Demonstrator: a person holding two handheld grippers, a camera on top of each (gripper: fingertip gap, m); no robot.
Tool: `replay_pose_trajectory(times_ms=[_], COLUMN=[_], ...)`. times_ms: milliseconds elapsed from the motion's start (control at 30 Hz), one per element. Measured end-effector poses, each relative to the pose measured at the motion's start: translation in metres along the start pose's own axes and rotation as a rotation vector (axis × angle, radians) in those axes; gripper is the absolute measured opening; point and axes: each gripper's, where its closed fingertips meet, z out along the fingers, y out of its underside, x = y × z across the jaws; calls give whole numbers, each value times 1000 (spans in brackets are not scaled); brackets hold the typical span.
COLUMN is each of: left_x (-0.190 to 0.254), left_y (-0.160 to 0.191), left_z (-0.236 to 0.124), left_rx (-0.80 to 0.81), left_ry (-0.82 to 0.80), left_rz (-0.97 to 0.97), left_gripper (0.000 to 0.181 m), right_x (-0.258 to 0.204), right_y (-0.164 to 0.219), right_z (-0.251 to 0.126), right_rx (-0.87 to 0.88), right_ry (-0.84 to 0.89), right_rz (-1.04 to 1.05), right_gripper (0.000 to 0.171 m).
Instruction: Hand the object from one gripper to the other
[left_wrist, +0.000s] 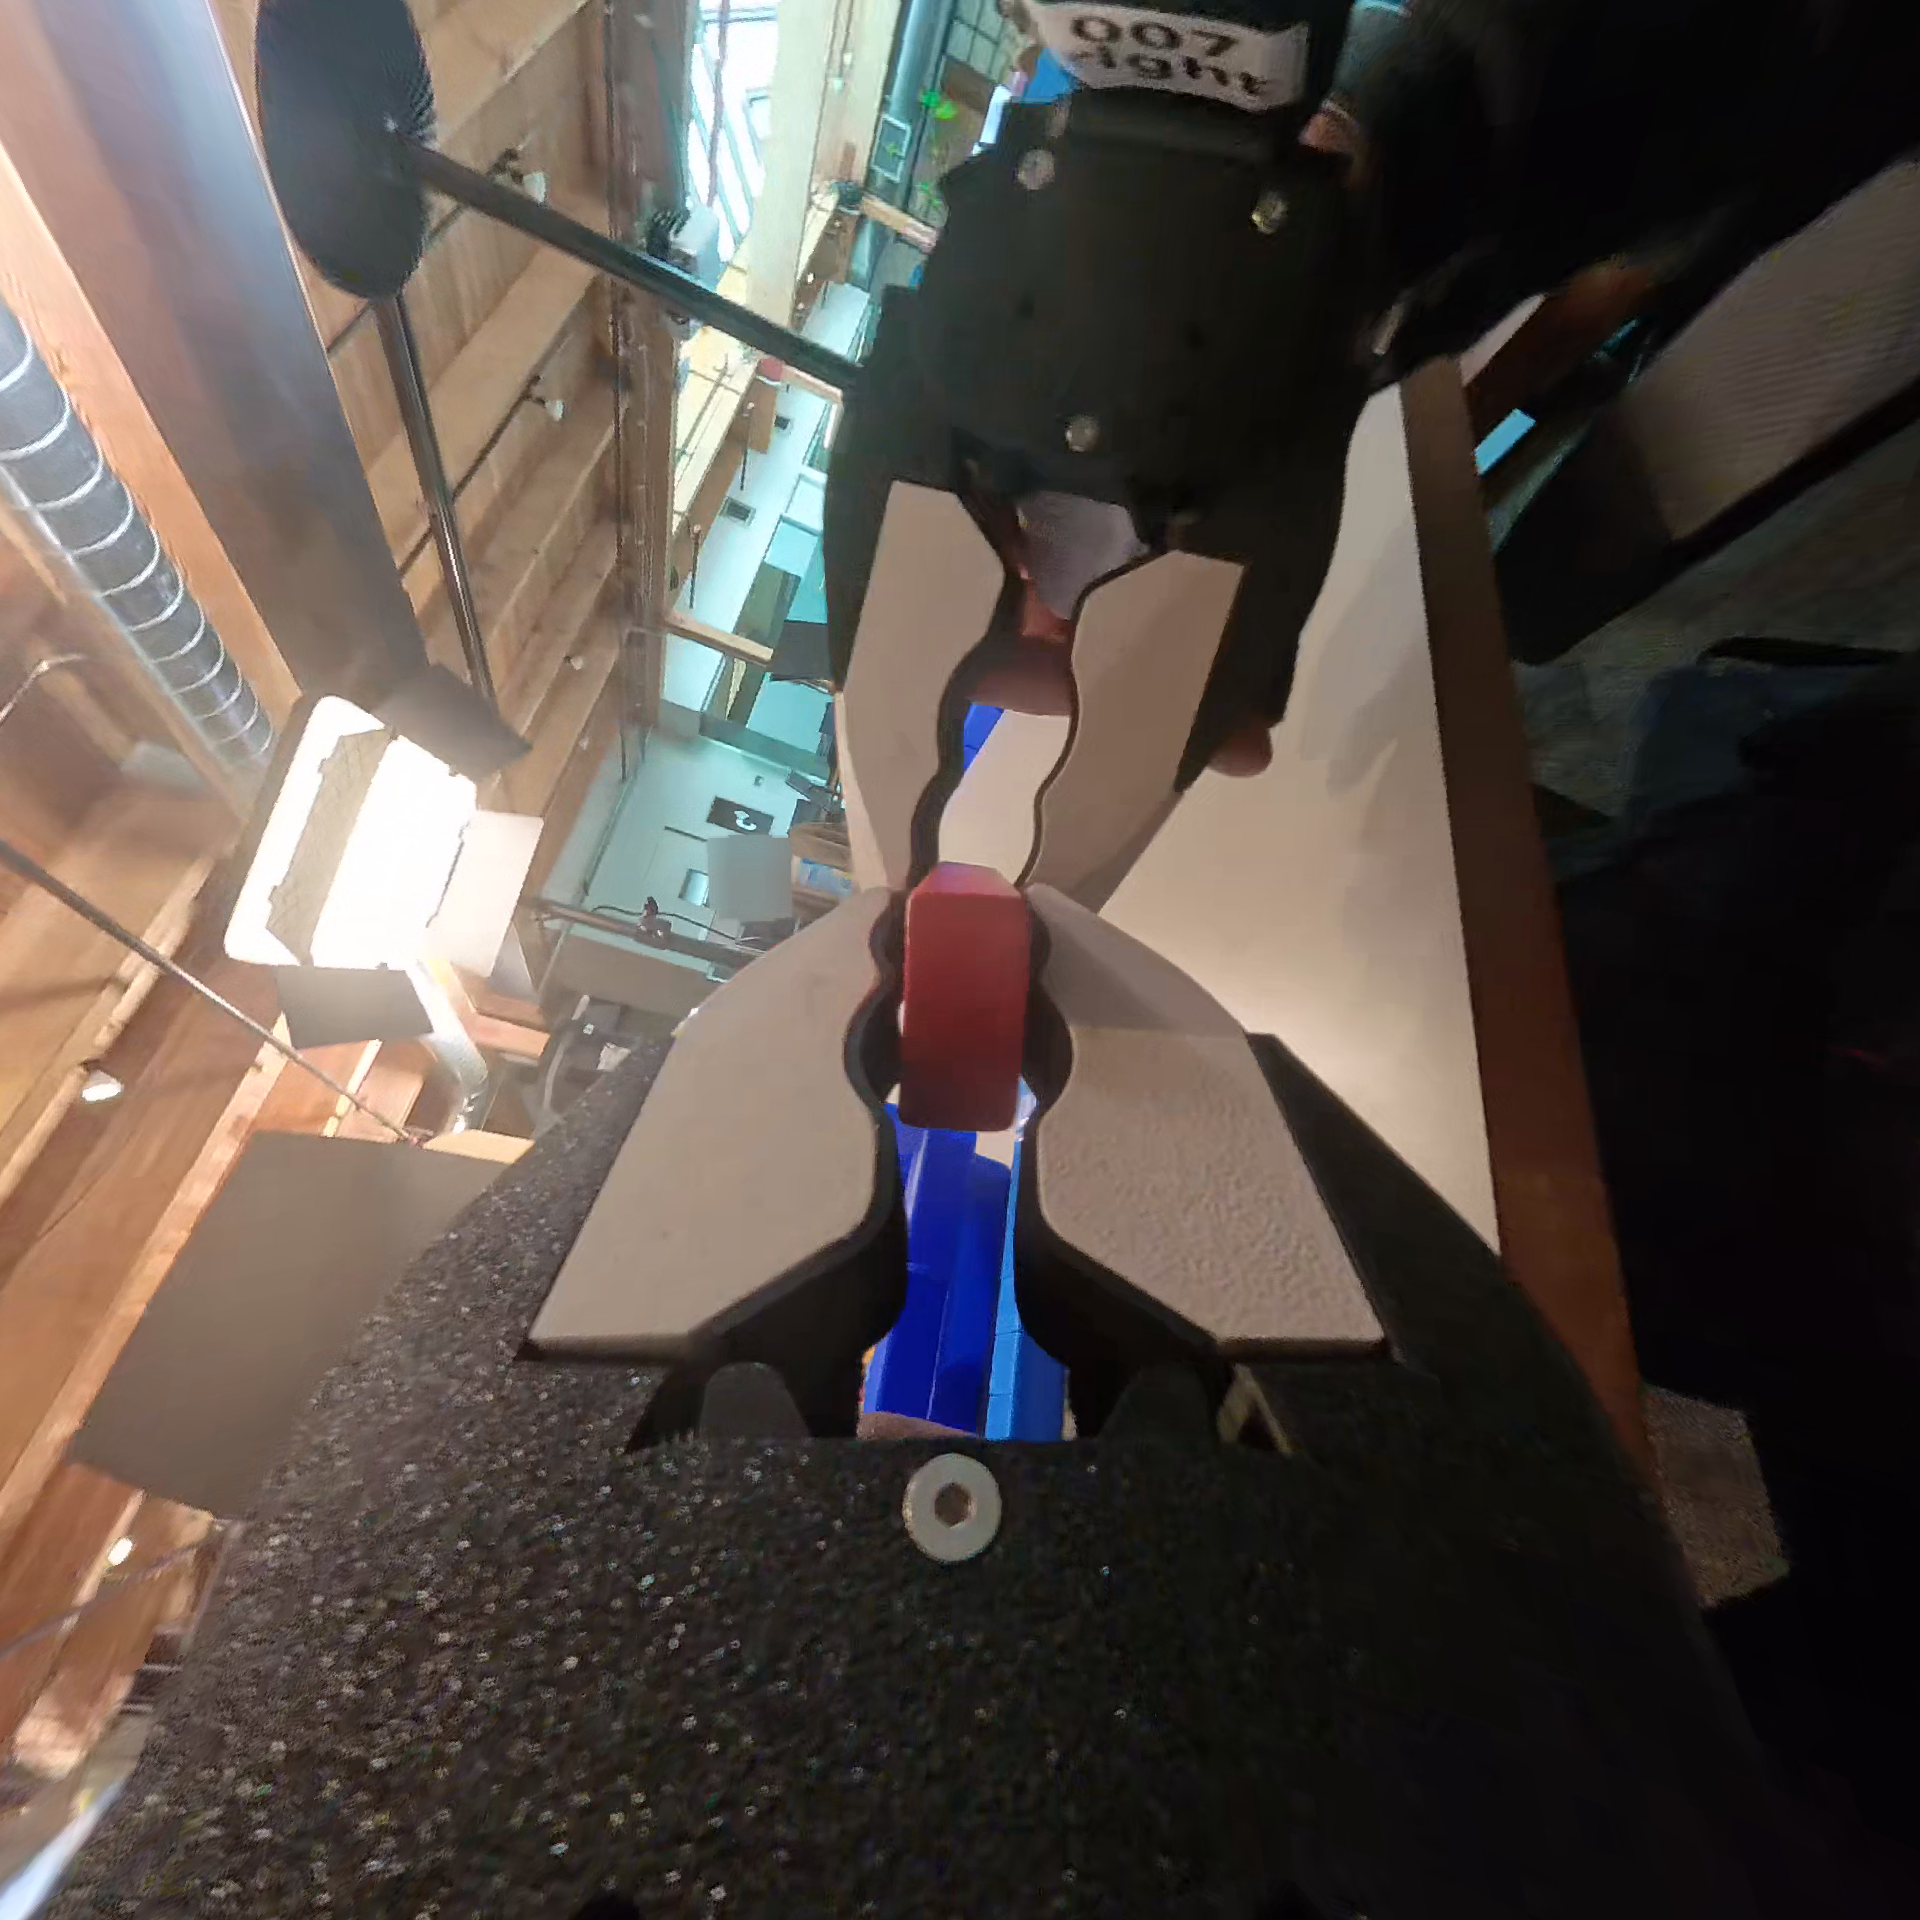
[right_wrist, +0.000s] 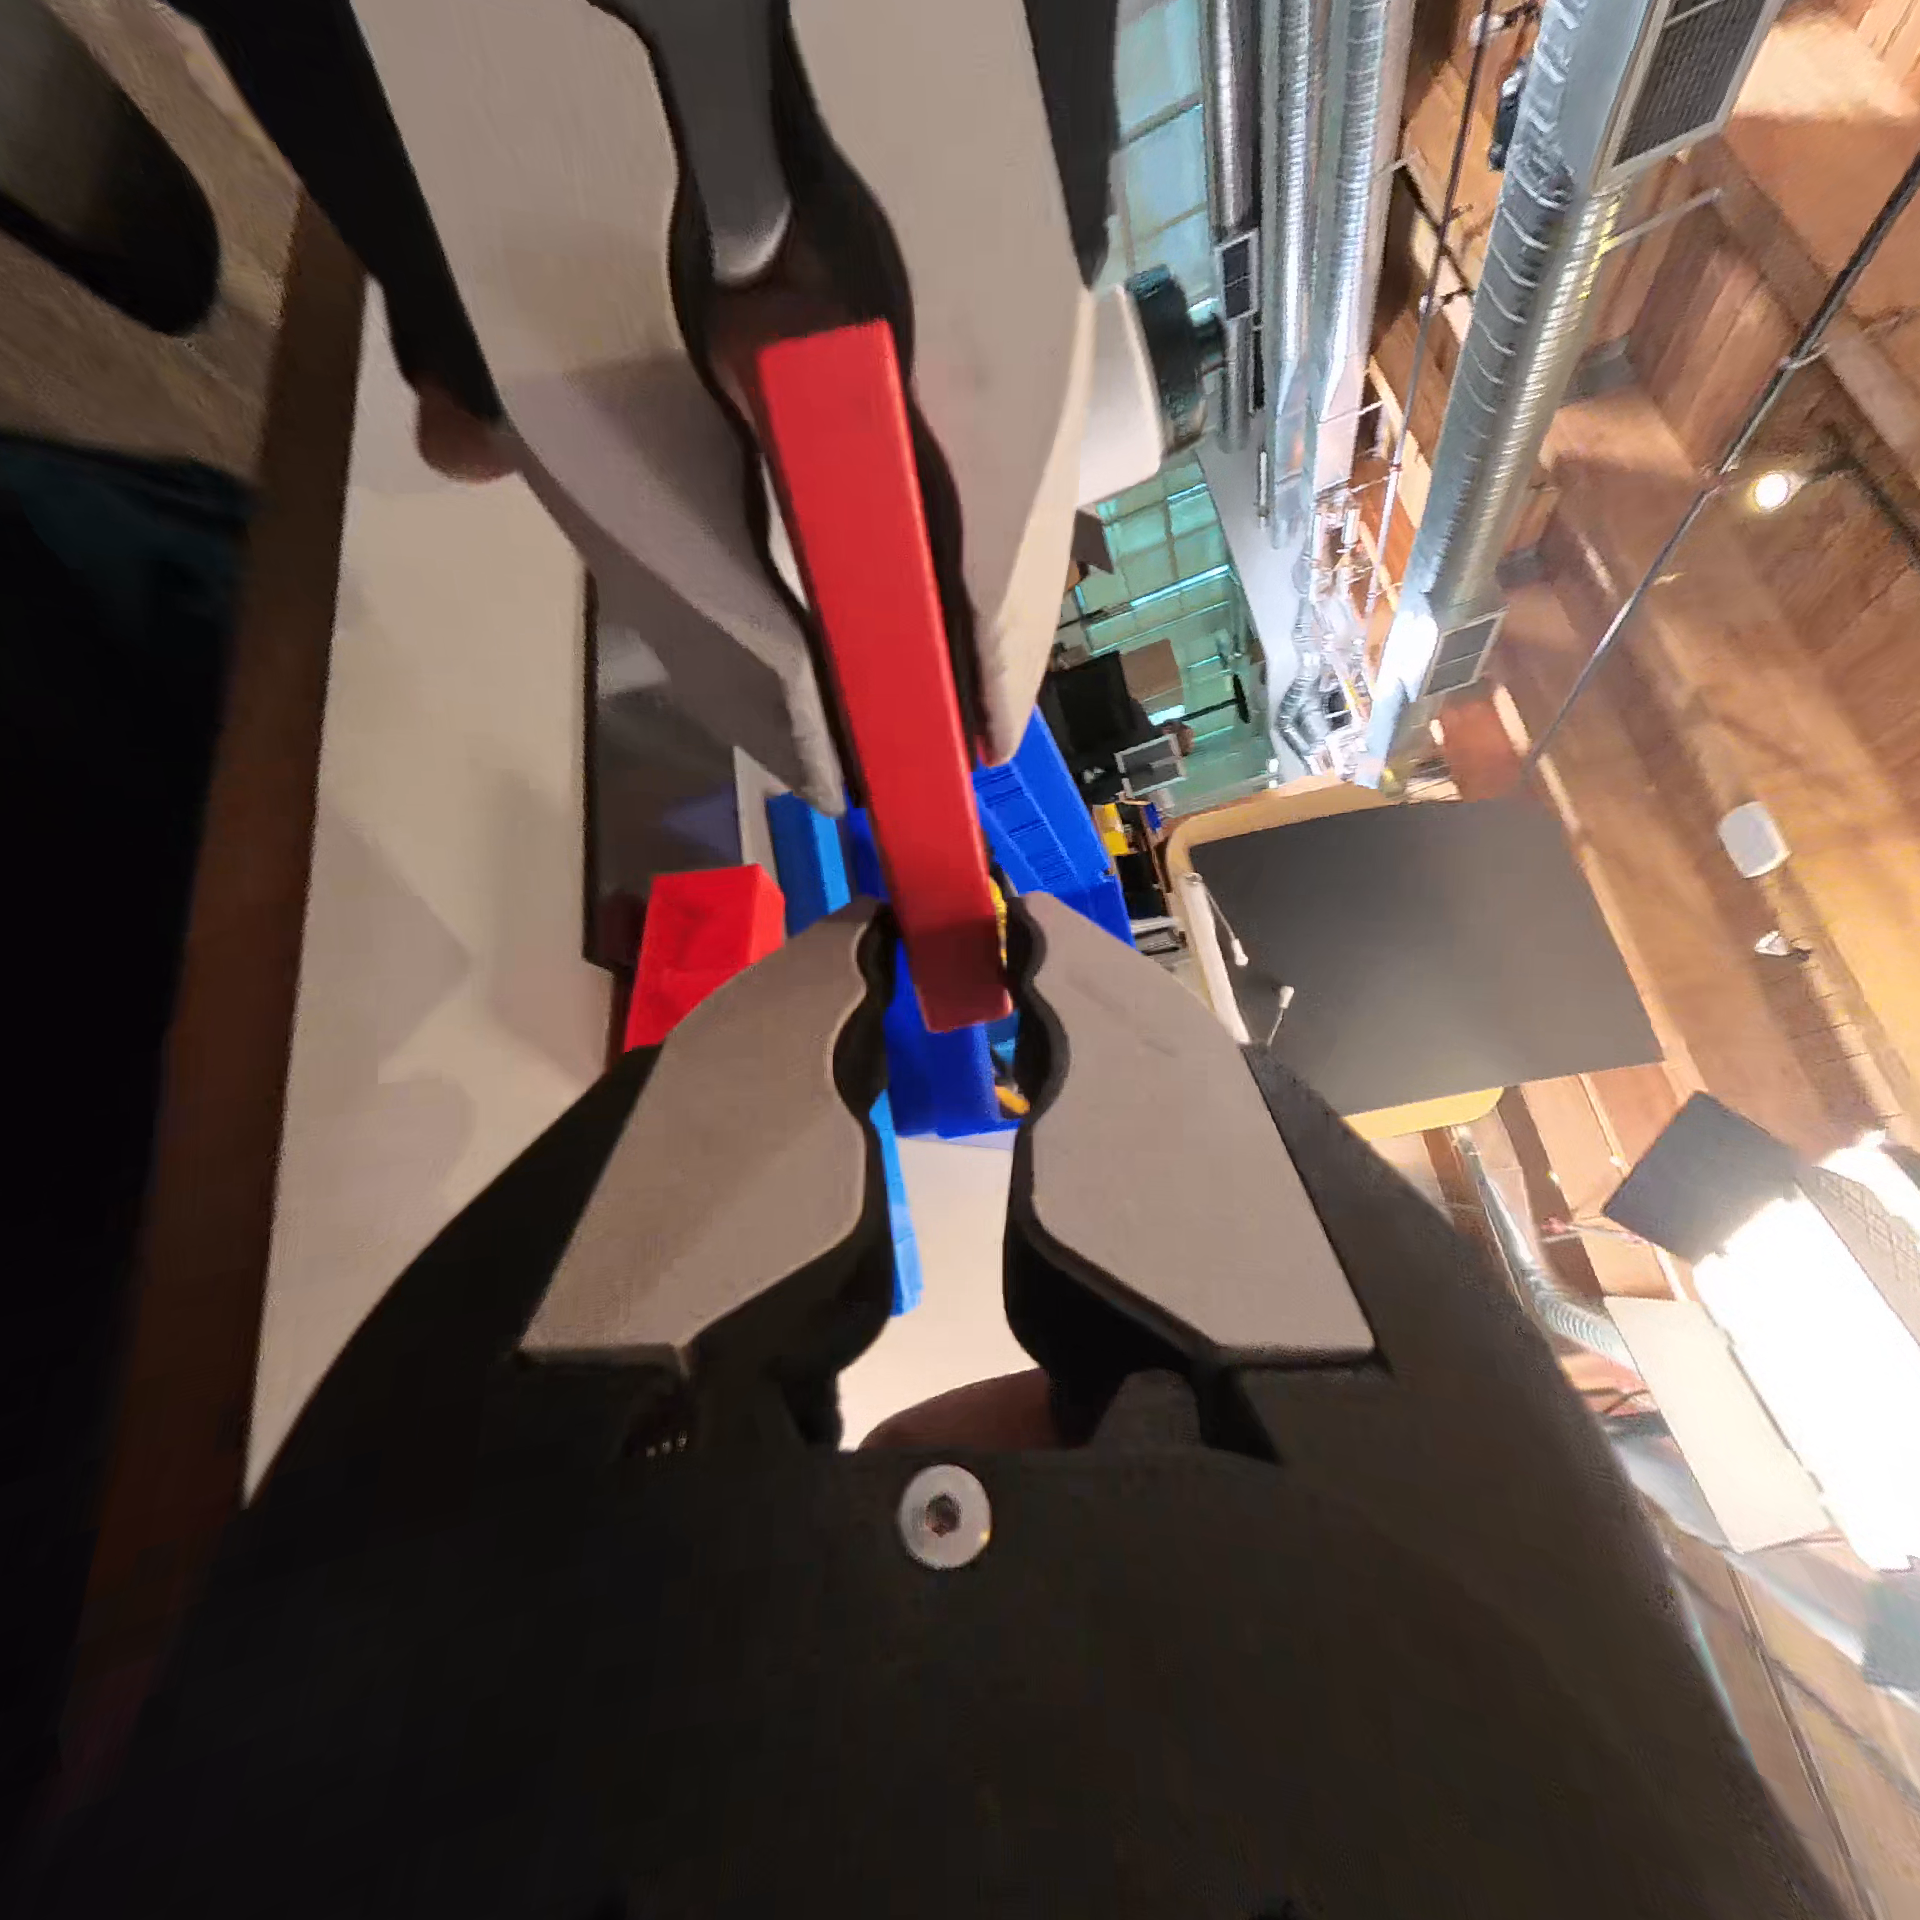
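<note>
Held up above the white table (right_wrist: 436, 727), the long red block (right_wrist: 883, 665) runs between two facing grippers. Clenched on one end of it is the left gripper (left_wrist: 961, 935), its fingers pressing both sides. Opposite, the right gripper (right_wrist: 940, 935) brackets the far end, one fingertip (right_wrist: 1023, 961) touching; full closure cannot be told. Blue bins (right_wrist: 1049, 821) and a red bin (right_wrist: 696, 956) sit on the table beyond.

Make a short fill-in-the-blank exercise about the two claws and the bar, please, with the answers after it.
1. The long bar is ___ in colour.
2. Of the left claw and the right claw, the one clamping most of the bar is the ___.
3. The plastic bins beyond the bar are ___.
Missing words: red; left; blue.
</note>
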Motion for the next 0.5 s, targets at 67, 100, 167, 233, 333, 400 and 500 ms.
replay_pose_trajectory(times_ms=[67, 100, 167, 233, 333, 400, 500], left_x=[-7, -11, -22, -25, -26, -25, -17], left_y=[0, -1, -1, -1, -4, -8, -17], left_z=[-2, -4, -9, -11, -12, -11, -9], left_rx=[40, 85, 167, 236, 332, 389, 445], left_ry=[-13, -13, -9, 42, 102, 139, 213], left_rz=[-103, -189, -373, -548, -750, -840, -916], left_gripper=[29, 36, 44, 51, 54, 54, 53], right_x=[0, 0, 2, 5, 6, 2, -9], right_y=[2, 3, 3, -2, -18, -28, -38], right_z=[2, 1, -2, -6, -11, -13, -13], right_rx=[16, 33, 85, 163, 303, 373, 429], right_ry=[-16, -24, -44, -75, -155, -226, -327], right_rz=[92, 158, 298, 432, 610, 696, 782], right_gripper=[19, 18, 17, 17, 17, 17, 17])
